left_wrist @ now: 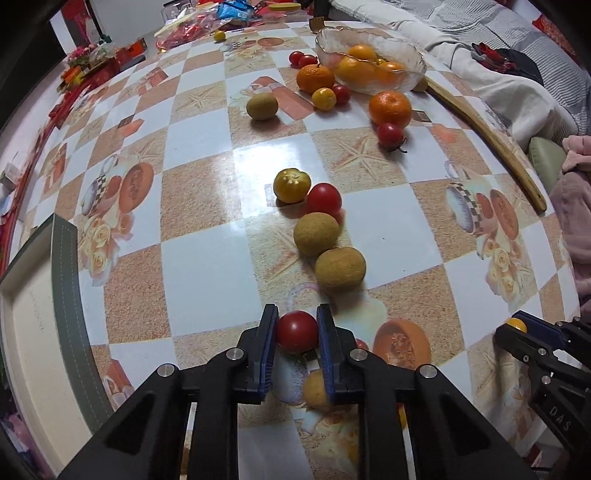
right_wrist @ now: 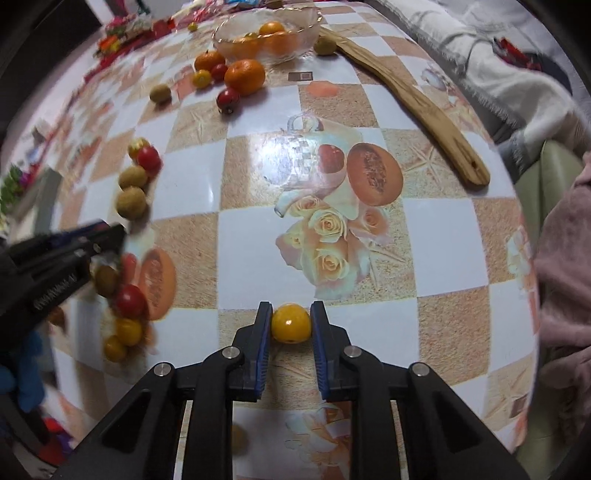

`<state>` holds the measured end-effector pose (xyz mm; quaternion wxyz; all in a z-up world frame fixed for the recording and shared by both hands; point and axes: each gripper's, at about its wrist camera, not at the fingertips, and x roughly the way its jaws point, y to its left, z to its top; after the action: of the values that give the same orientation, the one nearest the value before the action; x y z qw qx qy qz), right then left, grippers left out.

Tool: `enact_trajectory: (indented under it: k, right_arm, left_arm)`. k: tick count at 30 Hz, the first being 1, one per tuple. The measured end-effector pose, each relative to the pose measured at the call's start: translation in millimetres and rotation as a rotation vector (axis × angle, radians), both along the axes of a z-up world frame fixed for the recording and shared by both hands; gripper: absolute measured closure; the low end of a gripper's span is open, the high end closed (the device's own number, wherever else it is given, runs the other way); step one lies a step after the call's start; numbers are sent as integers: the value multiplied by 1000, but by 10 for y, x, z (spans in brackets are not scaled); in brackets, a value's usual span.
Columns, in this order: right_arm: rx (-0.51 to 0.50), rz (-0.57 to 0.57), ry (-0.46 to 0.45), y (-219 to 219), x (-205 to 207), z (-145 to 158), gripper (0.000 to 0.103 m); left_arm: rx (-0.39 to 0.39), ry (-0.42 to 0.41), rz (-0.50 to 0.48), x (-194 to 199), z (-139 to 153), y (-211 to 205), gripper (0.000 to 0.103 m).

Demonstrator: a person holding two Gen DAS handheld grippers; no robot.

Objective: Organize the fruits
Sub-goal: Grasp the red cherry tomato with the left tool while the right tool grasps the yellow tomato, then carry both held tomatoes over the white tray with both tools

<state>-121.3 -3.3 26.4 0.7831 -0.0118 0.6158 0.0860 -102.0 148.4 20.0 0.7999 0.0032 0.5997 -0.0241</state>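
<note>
My left gripper (left_wrist: 297, 330) is shut on a red cherry tomato (left_wrist: 297, 331), held just above the table. My right gripper (right_wrist: 291, 323) is shut on a small yellow tomato (right_wrist: 291, 324); it also shows in the left wrist view (left_wrist: 516, 325). Ahead of the left gripper lie two brown longans (left_wrist: 340, 271), a red tomato (left_wrist: 324, 198) and a yellow-green tomato (left_wrist: 291, 185). A glass bowl (left_wrist: 413, 79) with oranges stands at the far side, with two mandarins (left_wrist: 390, 108), a longan (left_wrist: 262, 106) and small tomatoes around it.
A long wooden spatula (right_wrist: 417, 101) lies at the right, running from the bowl. A grey-rimmed box (left_wrist: 66, 295) stands at the left edge. Packets and clutter (left_wrist: 207, 22) fill the far edge. Blankets (left_wrist: 498, 66) lie beyond the table at the right. More small fruits (right_wrist: 123, 314) lie under the left gripper.
</note>
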Motion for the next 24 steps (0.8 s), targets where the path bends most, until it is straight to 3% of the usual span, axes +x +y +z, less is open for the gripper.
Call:
enact_trajectory:
  k: [9, 24]
  right_arm:
    - [61, 7, -14, -12, 35, 203, 80]
    - [127, 193, -51, 868, 91, 482, 80]
  left_arm:
    - [-50, -40, 49, -166, 272, 239, 80]
    - [-15, -85, 226, -472, 538, 1181, 80]
